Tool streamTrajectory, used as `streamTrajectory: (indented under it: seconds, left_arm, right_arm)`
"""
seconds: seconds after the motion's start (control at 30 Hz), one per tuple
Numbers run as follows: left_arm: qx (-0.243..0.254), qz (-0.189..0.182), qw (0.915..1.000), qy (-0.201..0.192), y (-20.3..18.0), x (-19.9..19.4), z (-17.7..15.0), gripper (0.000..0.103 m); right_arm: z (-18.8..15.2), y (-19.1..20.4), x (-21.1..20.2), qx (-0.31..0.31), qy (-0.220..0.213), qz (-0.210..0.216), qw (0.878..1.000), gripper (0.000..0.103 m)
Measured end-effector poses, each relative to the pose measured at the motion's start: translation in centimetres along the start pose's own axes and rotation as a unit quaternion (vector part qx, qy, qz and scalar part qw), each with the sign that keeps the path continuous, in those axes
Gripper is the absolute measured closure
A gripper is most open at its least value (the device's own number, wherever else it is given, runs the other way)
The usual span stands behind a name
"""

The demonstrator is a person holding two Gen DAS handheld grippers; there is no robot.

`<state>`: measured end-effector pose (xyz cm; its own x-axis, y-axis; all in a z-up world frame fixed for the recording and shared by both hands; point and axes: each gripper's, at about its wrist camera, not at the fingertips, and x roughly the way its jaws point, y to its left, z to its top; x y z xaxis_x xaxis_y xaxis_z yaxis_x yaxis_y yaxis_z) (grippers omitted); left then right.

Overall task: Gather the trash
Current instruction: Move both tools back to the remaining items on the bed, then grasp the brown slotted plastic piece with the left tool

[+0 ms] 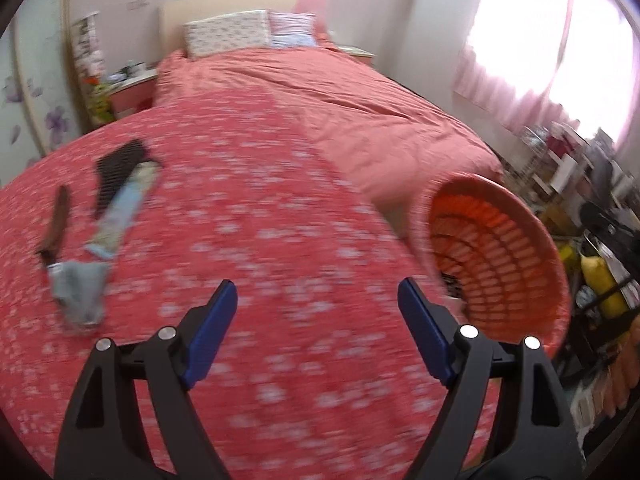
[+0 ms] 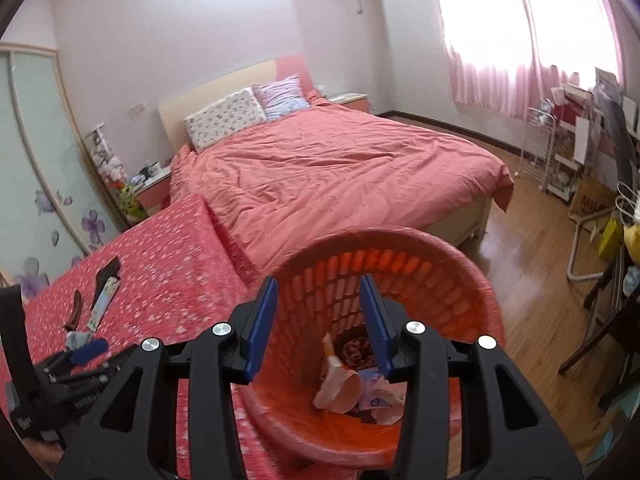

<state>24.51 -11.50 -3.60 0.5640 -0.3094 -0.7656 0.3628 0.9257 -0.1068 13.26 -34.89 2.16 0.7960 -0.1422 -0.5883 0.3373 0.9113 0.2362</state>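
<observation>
Both hand-held grippers are empty. Left hand-held gripper (image 1: 318, 300) stands wide over the flowered red cloth (image 1: 260, 208), nothing between its blue pads (image 1: 214, 332); its view is smeared with motion blur. Right hand-held gripper (image 2: 318, 318) is parted to a middling gap and holds nothing; it hangs above the mouth of the orange basket (image 2: 472, 276), with the slatted wall and the trash inside showing between its fingers.

In the basket lie crumpled wrappers (image 2: 340, 388): a pale peach one, a dark red patterned scrap behind it, and a bit of purple and pink paper beside them. From the left wrist view the basket (image 1: 532, 224) stands at the right edge of the flowered cloth, just beside it.

Near the left edge of the cloth a small cluster of trash is left: a black strip (image 1: 118, 168), a long light-blue wrapper (image 1: 120, 216) touching it, a thin brown piece (image 1: 56, 220) just beside those, and a grey crumpled wad (image 1: 78, 292) at the near end. In the right wrist view the same cluster (image 2: 94, 308) sits just past the left hand-held gripper's blue tip (image 2: 90, 350), which shows at the lower left.

Beyond the cloth a bed (image 2: 340, 168) with a plain coral cover runs back to two pillows (image 2: 226, 118) at the headboard. Pink curtains (image 2: 512, 80) hang at the bright window on the right, above a wood floor (image 2: 532, 264).
</observation>
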Motion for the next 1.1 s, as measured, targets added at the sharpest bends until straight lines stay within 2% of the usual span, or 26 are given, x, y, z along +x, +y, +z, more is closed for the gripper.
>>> streamTrajectory:
  seconds: [0.1,0.17,0.37,0.5,0.77,0.97,1.03,1.1]
  left_arm:
    - [-0.026,0.036,0.9989,-0.014,4.2,-1.3,0.1,0.016]
    - [-0.046,0.066,0.9965,-0.024,7.3,-2.2,0.2,0.015]
    - [-0.095,0.158,0.9818,-0.049,16.2,-3.7,1.0,0.015]
    - [-0.127,0.183,0.9738,-0.045,20.9,-3.2,1.2,0.016]
    - [-0.135,0.187,0.9731,-0.008,23.6,0.7,3.0,0.034]
    - [-0.144,0.193,0.9705,0.014,23.9,3.3,3.1,0.050]
    - [-0.144,0.198,0.9694,0.007,23.8,3.4,3.0,0.053]
    - [-0.141,0.198,0.9700,0.004,23.5,3.4,2.9,0.068]
  right_arm:
    - [-0.4,2.3,0.0,-0.022,0.004,0.012,1.000,0.056]
    - [-0.8,4.0,0.0,-0.039,0.006,0.020,0.999,0.054]
    - [-2.7,8.7,1.1,-0.076,0.025,0.045,0.996,0.052]
    - [-4.0,11.5,2.3,-0.093,0.042,0.060,0.993,0.048]
    - [-5.9,15.5,4.1,-0.119,0.075,0.088,0.986,0.048]
    - [-6.1,15.8,4.8,-0.119,0.084,0.088,0.985,0.048]
    - [-6.2,15.7,4.9,-0.115,0.086,0.087,0.986,0.048]
    - [-6.2,15.7,5.0,-0.112,0.089,0.088,0.986,0.048]
